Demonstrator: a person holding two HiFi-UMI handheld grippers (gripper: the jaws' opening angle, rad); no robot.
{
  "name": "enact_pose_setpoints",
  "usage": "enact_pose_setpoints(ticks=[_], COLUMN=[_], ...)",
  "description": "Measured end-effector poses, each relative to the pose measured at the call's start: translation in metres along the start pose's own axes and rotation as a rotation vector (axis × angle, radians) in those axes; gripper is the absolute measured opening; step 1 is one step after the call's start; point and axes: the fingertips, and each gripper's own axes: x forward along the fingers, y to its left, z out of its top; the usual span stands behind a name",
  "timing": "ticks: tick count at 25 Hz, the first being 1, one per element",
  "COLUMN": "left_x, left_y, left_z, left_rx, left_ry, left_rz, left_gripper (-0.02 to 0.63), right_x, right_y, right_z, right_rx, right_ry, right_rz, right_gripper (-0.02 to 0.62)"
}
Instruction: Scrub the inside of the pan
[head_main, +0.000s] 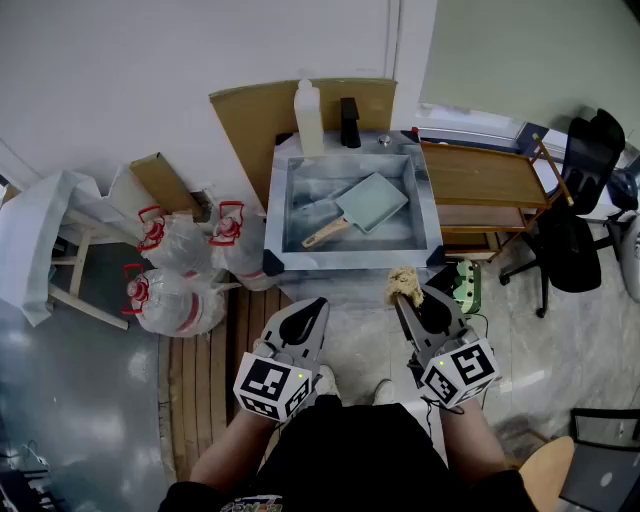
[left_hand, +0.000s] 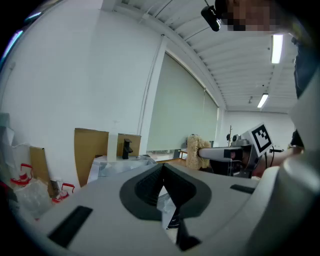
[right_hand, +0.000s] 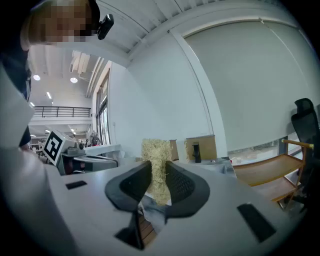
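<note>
A grey rectangular pan (head_main: 371, 200) with a wooden handle lies tilted inside the foil-lined sink (head_main: 280, 200) ahead of me. My right gripper (head_main: 409, 291) is shut on a tan fibrous scrubber (head_main: 404, 284), held near the sink's front edge and well short of the pan; in the right gripper view the scrubber (right_hand: 156, 165) stands up between the jaws. My left gripper (head_main: 311, 312) is shut with nothing in it, held low in front of me. In the left gripper view its jaws (left_hand: 163, 172) meet, and the scrubber (left_hand: 192, 151) shows off to the right.
A white bottle (head_main: 309, 118) and a black faucet (head_main: 349, 121) stand behind the sink against a cardboard sheet. Tied plastic bags (head_main: 175, 270) lie on the floor to the left. A wooden rack (head_main: 485, 185) and a black office chair (head_main: 580, 200) are to the right.
</note>
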Motion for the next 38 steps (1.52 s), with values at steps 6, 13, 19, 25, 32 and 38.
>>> enact_pose_setpoints(ticks=[6, 13, 19, 25, 32, 38], left_x=[-0.001, -0.004, -0.010, -0.014, -0.013, -0.002], left_y=[0.008, 0.023, 0.043, 0.064, 0.071, 0.073], left_z=[0.001, -0.001, -0.004, -0.004, -0.007, -0.008], left_rx=[-0.001, -0.001, 0.002, 0.004, 0.005, 0.006], left_ry=[-0.004, 0.003, 0.011, 0.013, 0.020, 0.023], left_rz=[-0.009, -0.021, -0.038, -0.053, -0.059, -0.047], left_gripper=[0.009, 0.009, 0.009, 0.009, 0.009, 0.009], right_x=[0.008, 0.022, 0.040, 0.056, 0.064, 0.073], right_y=[0.004, 0.013, 0.021, 0.030, 0.030, 0.015], right_z=[0.000, 0.002, 0.001, -0.001, -0.001, 0.001], right_rx=[-0.008, -0.028, -0.030, -0.026, -0.022, -0.017], right_ry=[-0.003, -0.011, -0.008, -0.010, -0.015, -0.021], right_rz=[-0.004, -0.009, -0.025, -0.045, -0.053, -0.047], right_gripper=[0.098, 0.098, 0.098, 0.098, 0.098, 0.098])
